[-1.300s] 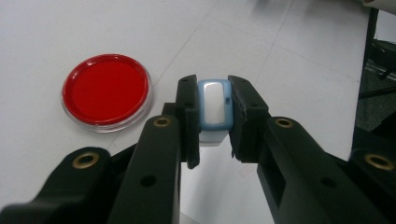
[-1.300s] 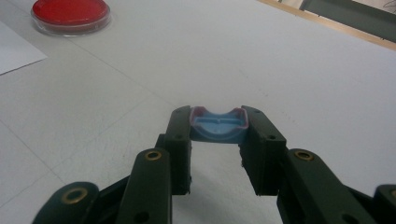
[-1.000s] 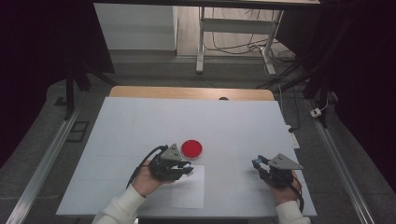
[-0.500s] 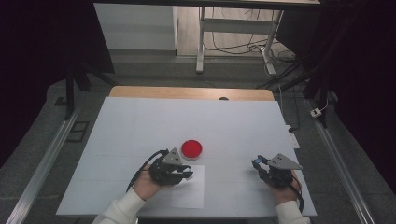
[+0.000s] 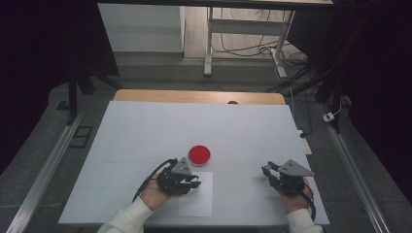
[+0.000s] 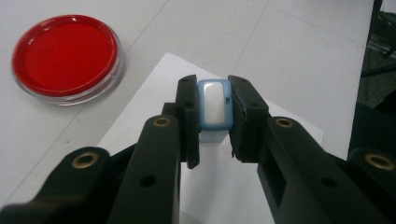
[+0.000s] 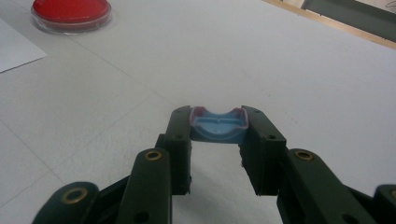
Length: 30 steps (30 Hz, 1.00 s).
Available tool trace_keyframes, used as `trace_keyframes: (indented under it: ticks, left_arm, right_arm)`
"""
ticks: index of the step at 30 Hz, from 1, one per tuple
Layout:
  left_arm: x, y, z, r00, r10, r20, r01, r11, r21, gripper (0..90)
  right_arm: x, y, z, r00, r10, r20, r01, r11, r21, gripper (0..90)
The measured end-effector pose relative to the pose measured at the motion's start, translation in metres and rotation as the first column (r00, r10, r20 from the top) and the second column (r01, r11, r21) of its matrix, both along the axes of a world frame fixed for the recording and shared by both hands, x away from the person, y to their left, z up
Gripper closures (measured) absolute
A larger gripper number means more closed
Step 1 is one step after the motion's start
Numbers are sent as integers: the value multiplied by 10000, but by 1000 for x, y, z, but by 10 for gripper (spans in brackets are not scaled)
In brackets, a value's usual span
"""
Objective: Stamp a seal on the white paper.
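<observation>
My left gripper (image 5: 196,183) (image 6: 215,119) is shut on a small light-blue block with a white face (image 6: 214,108), held just above a white sheet of paper (image 5: 196,208) (image 6: 219,186). A round red dish in a clear case (image 5: 199,155) (image 6: 65,53) lies on the table just beyond the sheet. Near the front right, my right gripper (image 5: 266,170) (image 7: 218,135) is shut on a blue cap-like piece with a pinkish rim (image 7: 218,125), low over the table. The red dish (image 7: 71,11) and a corner of the paper (image 7: 14,46) lie far off to its left.
The white tabletop (image 5: 145,131) has a wooden strip (image 5: 199,96) along its far edge. Beyond it are a metal frame (image 5: 209,43) and cables on the floor (image 5: 252,48). Dark rails run along both sides of the table.
My left gripper has drifted slightly toward the near edge, over the paper, with the block still in it. The right gripper has stayed where it was.
</observation>
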State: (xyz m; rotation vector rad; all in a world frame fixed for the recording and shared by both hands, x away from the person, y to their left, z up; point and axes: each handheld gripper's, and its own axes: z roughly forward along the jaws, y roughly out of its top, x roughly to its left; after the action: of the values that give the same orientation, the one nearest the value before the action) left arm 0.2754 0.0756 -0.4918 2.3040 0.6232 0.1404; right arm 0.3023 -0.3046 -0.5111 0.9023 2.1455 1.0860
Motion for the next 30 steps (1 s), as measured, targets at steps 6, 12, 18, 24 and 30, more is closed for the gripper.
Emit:
trace_keyframes:
  ticks: [6, 12, 18, 24, 30]
  left_arm:
    - [0, -2, -3, 10000, -64, -12, 65, 9998, 171, 743]
    - [0, -4, -6, 9999, -113, -13, 113, 9995, 292, 743]
    - [0, -5, -8, 10000, -29, 46, 28, 9995, 315, 743]
    - [1, -5, -9, 10000, -63, 56, 60, 9992, 390, 743]
    - [1, -6, -11, 9999, -90, 57, 87, 9990, 432, 743]
  right_arm:
    - [0, 0, 0, 10000, 4, 2, -4, 10000, 5, 645]
    - [0, 0, 0, 10000, 7, 1, -7, 10000, 1, 645]
    - [0, 0, 0, 10000, 4, -6, -4, 10000, 7, 645]
    - [0, 0, 0, 10000, 4, -7, -4, 10000, 1, 645]
    - [0, 0, 0, 10000, 15, -6, -15, 10000, -10, 645]
